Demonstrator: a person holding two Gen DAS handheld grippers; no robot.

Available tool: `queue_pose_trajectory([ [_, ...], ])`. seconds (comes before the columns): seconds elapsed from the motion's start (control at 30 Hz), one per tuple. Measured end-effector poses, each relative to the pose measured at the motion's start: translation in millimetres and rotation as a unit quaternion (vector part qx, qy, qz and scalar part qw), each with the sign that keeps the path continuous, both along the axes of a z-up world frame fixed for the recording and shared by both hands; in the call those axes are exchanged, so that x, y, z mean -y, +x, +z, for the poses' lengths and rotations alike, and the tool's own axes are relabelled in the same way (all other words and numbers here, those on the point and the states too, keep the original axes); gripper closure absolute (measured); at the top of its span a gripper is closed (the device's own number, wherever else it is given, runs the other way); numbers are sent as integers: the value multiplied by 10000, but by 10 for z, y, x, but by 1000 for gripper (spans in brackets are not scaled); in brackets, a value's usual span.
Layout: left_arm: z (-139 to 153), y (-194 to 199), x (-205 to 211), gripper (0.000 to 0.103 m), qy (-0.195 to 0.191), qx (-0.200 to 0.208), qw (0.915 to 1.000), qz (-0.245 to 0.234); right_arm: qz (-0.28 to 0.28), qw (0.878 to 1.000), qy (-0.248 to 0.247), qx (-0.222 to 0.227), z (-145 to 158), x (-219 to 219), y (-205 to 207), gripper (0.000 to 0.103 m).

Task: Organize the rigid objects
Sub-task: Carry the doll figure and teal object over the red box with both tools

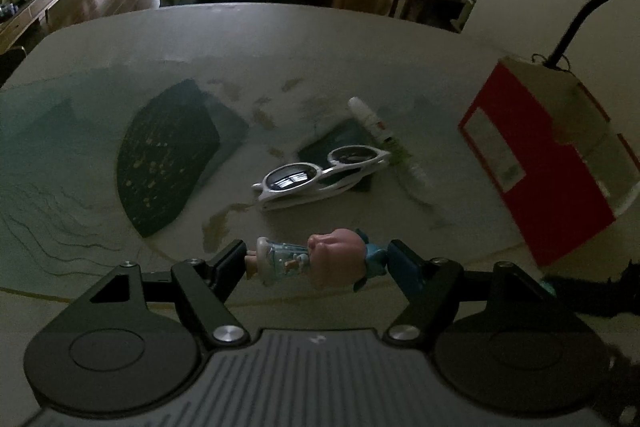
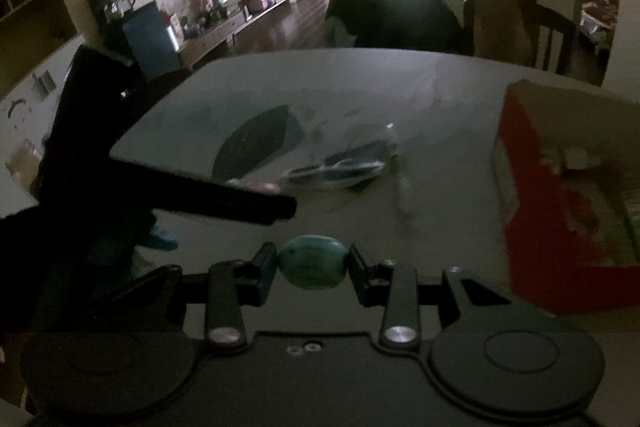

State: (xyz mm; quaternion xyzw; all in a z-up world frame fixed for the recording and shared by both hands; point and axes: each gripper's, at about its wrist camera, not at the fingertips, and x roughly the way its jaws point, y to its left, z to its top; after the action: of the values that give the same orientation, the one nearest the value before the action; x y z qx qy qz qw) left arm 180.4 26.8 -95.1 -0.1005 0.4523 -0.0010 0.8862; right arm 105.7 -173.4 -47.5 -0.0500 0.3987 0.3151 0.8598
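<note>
**A:** What is each tool doing here?

**B:** The left gripper (image 1: 316,263) is clamping a small pig figurine (image 1: 316,261) lengthwise — one pad at the feet, the other at the blue piece behind the pink head — and is carrying it clear of the table (image 1: 360,39). The right gripper (image 2: 313,262) is clenching a green stone (image 2: 313,261) between its pads, likewise off the surface.

**A:** And beyond the fingers?

**B:** White-framed sunglasses (image 1: 320,175) are lying folded on a dark card (image 1: 344,151), with a white tube (image 1: 370,121) just beside them. A red box (image 1: 556,163) is standing open at the table's right side; in the right wrist view it is sitting near the stone's right (image 2: 560,195).

**A:** Which step is in hand?

**B:** Judging from both loads being airborne, the transport step — probably toward the box. The next move is calling for each gripper to travel over the opening in turn, without crossing paths, before loosening. The sunglasses and tube are not yet collected.
</note>
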Motion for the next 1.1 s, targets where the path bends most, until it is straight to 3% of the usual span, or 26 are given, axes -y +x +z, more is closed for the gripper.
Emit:
queue_pose_trajectory([
  [0.6, 660, -14, 729, 26, 17, 309, 9991, -282, -505, 9984, 141, 191, 370, 813, 396, 65],
  [1.1, 901, 425, 1648, 26, -6, 554, 9967, -595, -808, 9963, 29, 292, 369, 1669, 902, 65],
])
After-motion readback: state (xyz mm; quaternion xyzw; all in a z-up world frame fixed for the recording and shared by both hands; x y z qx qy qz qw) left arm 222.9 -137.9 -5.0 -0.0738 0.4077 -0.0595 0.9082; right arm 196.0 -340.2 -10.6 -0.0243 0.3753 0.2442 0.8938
